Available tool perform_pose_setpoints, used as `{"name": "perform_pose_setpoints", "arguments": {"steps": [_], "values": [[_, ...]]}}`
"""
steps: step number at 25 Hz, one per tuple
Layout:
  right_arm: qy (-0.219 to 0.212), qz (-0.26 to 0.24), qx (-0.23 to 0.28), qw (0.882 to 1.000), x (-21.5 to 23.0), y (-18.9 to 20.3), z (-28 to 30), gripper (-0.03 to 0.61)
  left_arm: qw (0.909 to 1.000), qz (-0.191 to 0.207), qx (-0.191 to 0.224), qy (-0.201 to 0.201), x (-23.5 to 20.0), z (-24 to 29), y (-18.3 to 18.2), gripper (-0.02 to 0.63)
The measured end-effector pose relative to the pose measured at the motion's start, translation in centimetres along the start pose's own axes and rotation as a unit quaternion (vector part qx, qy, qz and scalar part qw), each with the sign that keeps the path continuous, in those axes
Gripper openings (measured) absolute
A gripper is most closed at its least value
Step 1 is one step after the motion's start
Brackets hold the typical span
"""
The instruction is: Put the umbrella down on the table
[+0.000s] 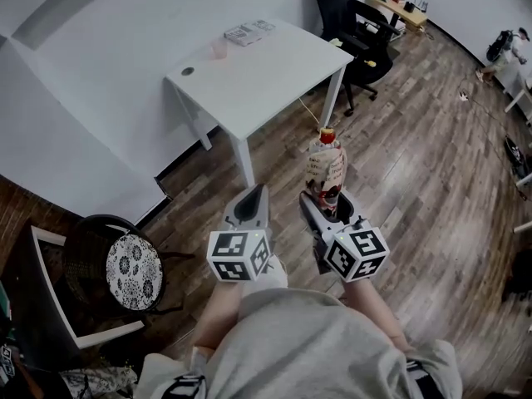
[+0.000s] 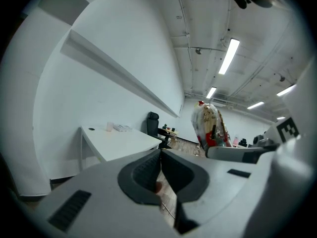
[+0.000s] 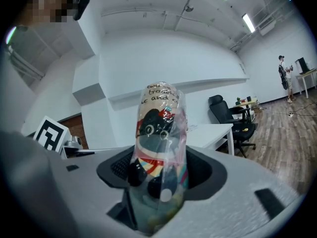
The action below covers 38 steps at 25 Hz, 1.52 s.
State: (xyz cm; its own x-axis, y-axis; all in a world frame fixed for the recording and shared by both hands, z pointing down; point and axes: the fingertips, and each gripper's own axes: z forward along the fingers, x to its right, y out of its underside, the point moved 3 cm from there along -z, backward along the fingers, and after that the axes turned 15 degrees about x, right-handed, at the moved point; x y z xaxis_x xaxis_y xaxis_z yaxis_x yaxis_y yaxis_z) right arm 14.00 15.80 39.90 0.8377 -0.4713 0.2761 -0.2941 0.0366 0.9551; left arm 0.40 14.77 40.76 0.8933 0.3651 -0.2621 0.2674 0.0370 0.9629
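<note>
1. Your right tool [image 1: 326, 204]: the jaws stand wide and are clamped on the lower part of the umbrella [image 1: 326, 166]. The pads press on both of its sides.

2. Umbrella, folded, in a clear plastic sleeve with a cartoon print and a red top end. It stands upright between the right tool's jaws and rises above them. It is over the wood floor [image 1: 416, 173], short of the tabletop.

3. Your left tool [image 1: 253, 191]: just beside the right tool on its left and level with it. The jaws are closed tip to tip and hold nothing.

4. Wicker chair [image 1: 91, 256] with a black-and-white patterned cushion [image 1: 133, 271]: on the floor, left of the left tool and behind its tips.

5. White tabletop [image 1: 266, 65]: ahead of both tools and well apart from them, with its near corner towards you.

6. Small cup [image 1: 219, 49] and a stack of papers [image 1: 249, 32]: on the tabletop's far side, ahead and left of the tools.

7. Black office chair [image 1: 357, 23]: beyond the tabletop, ahead and right of the right tool.
</note>
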Motion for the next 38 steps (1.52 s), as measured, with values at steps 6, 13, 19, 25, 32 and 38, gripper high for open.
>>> {"name": "perform_pose_setpoints", "arguments": {"steps": [6, 13, 19, 25, 32, 38], "values": [[-0.008, -0.001, 0.003, 1.0, 1.6, -0.1, 6.2, 0.272, 0.9999, 0.003, 0.005, -0.009, -3.5, 4.8, -0.9, 0.008], [-0.01, -0.005, -0.005, 1.0, 2.8, -0.4, 13.8, 0.272, 0.9999, 0.003, -0.001, -0.012, -8.2, 10.5, -2.6, 0.008], [-0.005, -0.007, -0.009, 1.0, 4.0, -0.2, 19.7, 0.272, 0.9999, 0.004, -0.009, -0.01, -12.0, 15.0, -3.2, 0.008], [0.001, -0.006, -0.009, 1.0, 5.1, 0.4, 25.2, 0.272, 0.9999, 0.005, -0.013, -0.005, -15.8, 19.1, -3.5, 0.008], [0.004, -0.009, -0.009, 1.0, 5.9, 0.9, 31.0, 0.272, 0.9998, 0.007, -0.018, -0.003, -19.7, 23.0, -4.0, 0.008], [0.007, -0.009, -0.014, 1.0, 6.5, 2.2, 33.9, 0.272, 0.9997, 0.006, -0.022, -0.007, -22.1, 25.0, -3.6, 0.008]]}}
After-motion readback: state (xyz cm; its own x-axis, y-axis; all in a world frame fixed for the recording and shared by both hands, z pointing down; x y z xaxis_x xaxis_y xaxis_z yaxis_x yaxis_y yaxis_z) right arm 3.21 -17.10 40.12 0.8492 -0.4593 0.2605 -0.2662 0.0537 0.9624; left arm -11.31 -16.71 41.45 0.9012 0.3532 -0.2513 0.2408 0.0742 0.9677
